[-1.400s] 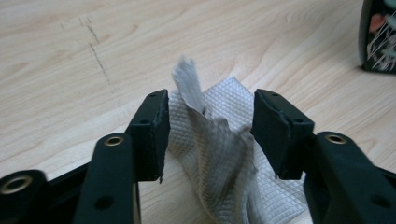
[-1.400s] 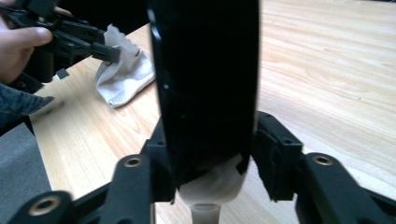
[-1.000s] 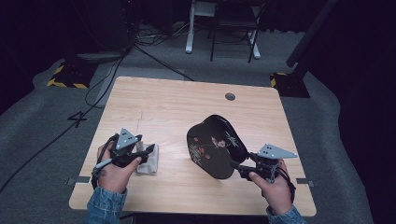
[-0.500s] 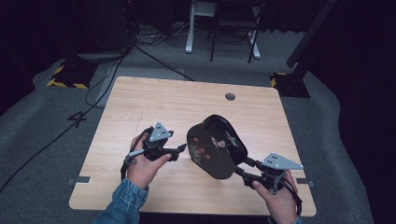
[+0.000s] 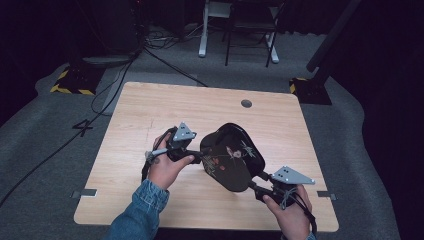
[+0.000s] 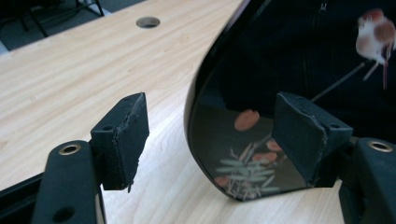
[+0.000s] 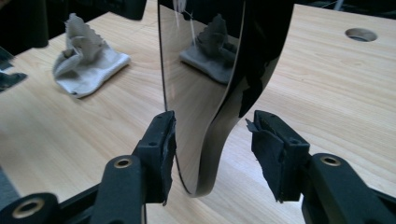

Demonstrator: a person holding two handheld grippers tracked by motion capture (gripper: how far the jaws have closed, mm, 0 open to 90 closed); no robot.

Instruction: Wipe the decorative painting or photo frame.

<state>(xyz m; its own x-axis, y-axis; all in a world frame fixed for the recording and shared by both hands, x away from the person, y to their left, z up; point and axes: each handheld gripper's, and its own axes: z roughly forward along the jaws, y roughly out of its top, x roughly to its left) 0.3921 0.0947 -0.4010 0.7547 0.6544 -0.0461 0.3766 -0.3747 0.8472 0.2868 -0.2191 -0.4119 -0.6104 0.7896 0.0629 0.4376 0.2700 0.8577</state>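
A black lacquered plate (image 5: 232, 157) with a flower pattern stands tilted on its edge on the wooden table (image 5: 150, 110). My left gripper (image 5: 200, 156) is at its left rim. In the left gripper view the jaws straddle that rim of the plate (image 6: 303, 56), have just been opening, and neither pad presses on it. My right gripper (image 5: 255, 182) is at the plate's lower right edge. In the right gripper view the plate's rim (image 7: 201, 70) sits between the jaws, which have just been closing. The left pad lies close against the plate and the right pad (image 7: 273, 149) stands apart.
A crumpled white cloth (image 7: 86, 65) lies on the table beyond the plate, to the left in the right gripper view. A round cable hole (image 5: 246, 103) sits near the table's far edge. Chairs, cables and stand bases are on the floor beyond.
My left hand has moved right, away from the white cloth, to the plate's left rim, and its jaws have widened. The right hand has stayed at the plate's lower right edge.
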